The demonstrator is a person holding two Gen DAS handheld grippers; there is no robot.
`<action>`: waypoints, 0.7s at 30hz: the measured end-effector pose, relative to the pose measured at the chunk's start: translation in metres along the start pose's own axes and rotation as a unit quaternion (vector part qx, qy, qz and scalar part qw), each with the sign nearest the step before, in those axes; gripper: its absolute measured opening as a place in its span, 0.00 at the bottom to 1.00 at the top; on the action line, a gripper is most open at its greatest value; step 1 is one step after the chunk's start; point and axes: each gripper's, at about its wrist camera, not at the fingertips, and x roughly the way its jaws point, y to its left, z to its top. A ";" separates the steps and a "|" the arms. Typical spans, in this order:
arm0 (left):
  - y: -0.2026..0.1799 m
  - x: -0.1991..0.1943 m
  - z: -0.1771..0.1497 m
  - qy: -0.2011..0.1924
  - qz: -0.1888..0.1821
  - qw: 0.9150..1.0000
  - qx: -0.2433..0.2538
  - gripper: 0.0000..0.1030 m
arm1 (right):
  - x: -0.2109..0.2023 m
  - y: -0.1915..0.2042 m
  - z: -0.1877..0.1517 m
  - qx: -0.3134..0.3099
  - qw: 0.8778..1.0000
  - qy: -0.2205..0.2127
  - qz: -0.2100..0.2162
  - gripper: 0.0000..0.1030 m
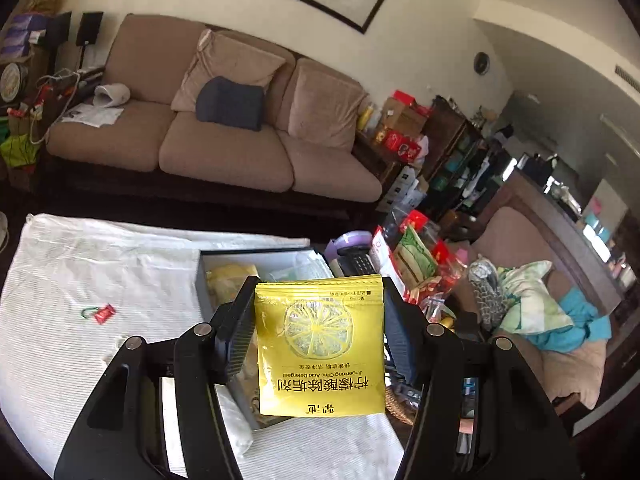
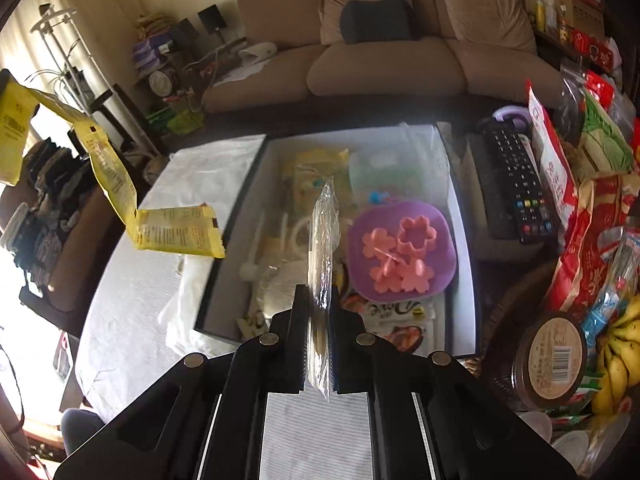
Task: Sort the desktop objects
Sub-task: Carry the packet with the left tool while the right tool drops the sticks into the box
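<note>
In the left wrist view my left gripper [image 1: 320, 320] is shut on a yellow lemon detergent packet [image 1: 320, 344], held flat between the fingers above the open box [image 1: 204, 280]. The right wrist view shows a strip of these yellow packets [image 2: 120, 184] hanging in the air left of the box [image 2: 460, 216]. My right gripper [image 2: 320, 300] is shut on a clear plastic packet [image 2: 324, 248], held edge-on above the box. The box holds a purple plate [image 2: 400, 248] with pink flower cutters [image 2: 416, 236], snack bags and other small items.
A white cloth [image 1: 80, 280] covers the table, with a small red candy [image 1: 105, 313] on it. A black remote [image 2: 512, 184], snack bags [image 2: 580, 260], a round tub [image 2: 552, 364] and bananas [image 2: 620, 344] crowd the right side. A brown sofa [image 2: 400, 52] stands behind.
</note>
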 end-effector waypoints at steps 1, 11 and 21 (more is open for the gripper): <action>-0.002 0.013 -0.002 0.009 0.000 1.000 0.000 0.54 | 0.006 -0.010 -0.002 0.010 1.000 0.002 0.000 0.07; -0.026 0.117 -0.034 0.076 0.024 0.997 0.019 0.54 | 0.051 -0.062 0.010 0.032 0.999 0.016 -0.031 0.07; -0.038 0.172 -0.040 0.103 0.049 0.992 0.045 0.54 | 0.085 -0.080 0.039 0.019 0.995 0.018 -0.101 0.34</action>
